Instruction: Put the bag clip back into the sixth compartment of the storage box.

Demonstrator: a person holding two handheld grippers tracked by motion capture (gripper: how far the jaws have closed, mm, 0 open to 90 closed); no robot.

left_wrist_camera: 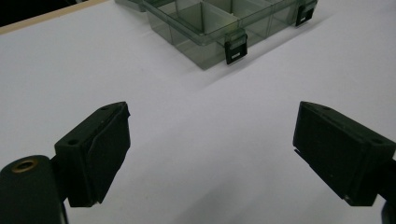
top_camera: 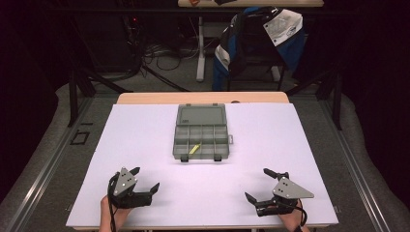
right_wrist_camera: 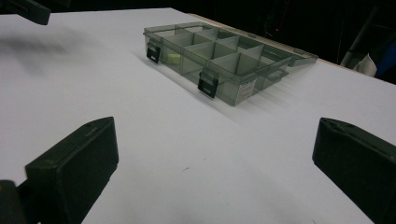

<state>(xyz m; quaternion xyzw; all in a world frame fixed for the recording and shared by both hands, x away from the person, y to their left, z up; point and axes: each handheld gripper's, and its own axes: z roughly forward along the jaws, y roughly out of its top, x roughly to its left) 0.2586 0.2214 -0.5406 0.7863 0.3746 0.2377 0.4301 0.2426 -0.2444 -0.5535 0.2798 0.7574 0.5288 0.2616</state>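
Left hand-held gripper [top_camera: 144, 178] at 7 o'clock, right hand-held gripper [top_camera: 257, 184] at 5 o'clock, both released, empty. Compartment organizer box [top_camera: 200, 137] open at centre of white worktop [top_camera: 290, 145], well apart; free room between, dark surroundings.

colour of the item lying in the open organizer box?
Yellow-green item in the organizer box; clearest in the high view.
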